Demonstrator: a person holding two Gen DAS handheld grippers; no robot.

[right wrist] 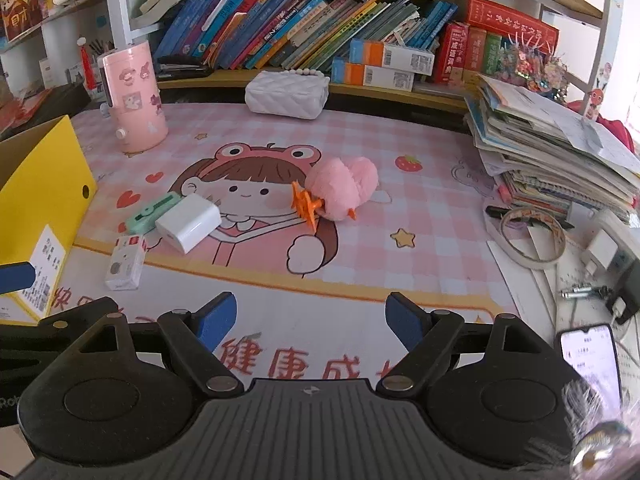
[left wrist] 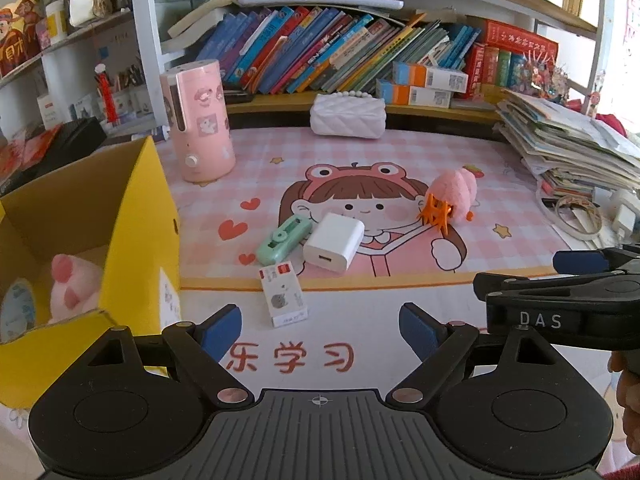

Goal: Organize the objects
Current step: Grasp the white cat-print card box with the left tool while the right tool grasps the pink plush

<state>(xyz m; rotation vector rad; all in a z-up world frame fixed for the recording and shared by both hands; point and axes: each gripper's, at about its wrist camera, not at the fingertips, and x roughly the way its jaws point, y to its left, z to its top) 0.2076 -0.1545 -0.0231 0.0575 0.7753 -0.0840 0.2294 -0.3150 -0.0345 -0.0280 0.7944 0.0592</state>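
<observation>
Landmark: yellow box (left wrist: 136,236), open-topped, at the left edge of the desk mat (left wrist: 400,152); every place below reckoned from it.
Left gripper (left wrist: 320,330): jaws wide, nothing between the blue pads; hovering over the mat's near edge, just right of the box's front corner.
Right gripper (right wrist: 311,320): jaws wide too, empty; further right of the box, beside the left one.
Why so held: both spread and angled down at the loose items, likely readied for a pick; a judgement only.
Inside the box: one pink plush (left wrist: 74,286) and one roll of tape (left wrist: 18,312), probably sorted in already, which suggests the box as the collecting place.
Loose, nearest the box: one small white carton (left wrist: 283,294), lying flat at the mat's printed border.
Loose, a little past that: one mint-green gadget (left wrist: 283,239) and one white charger block (left wrist: 334,242), touching each other, port facing forward.
Loose, farthest from the box: one pink fluffy toy (left wrist: 454,192) with one orange claw clip (left wrist: 434,210) against its near side; whether clipped on or merely leaning, cannot tell.
Count of loose items: five.
Standing behind the box: one pink cylinder appliance (left wrist: 198,120), upright; likely a fixture of the desk, not clutter.
Back of the mat, well away from the box: one white quilted purse (left wrist: 347,116), against the shelf.
Likely first pick: the carton, closest to box and left jaws.
</observation>
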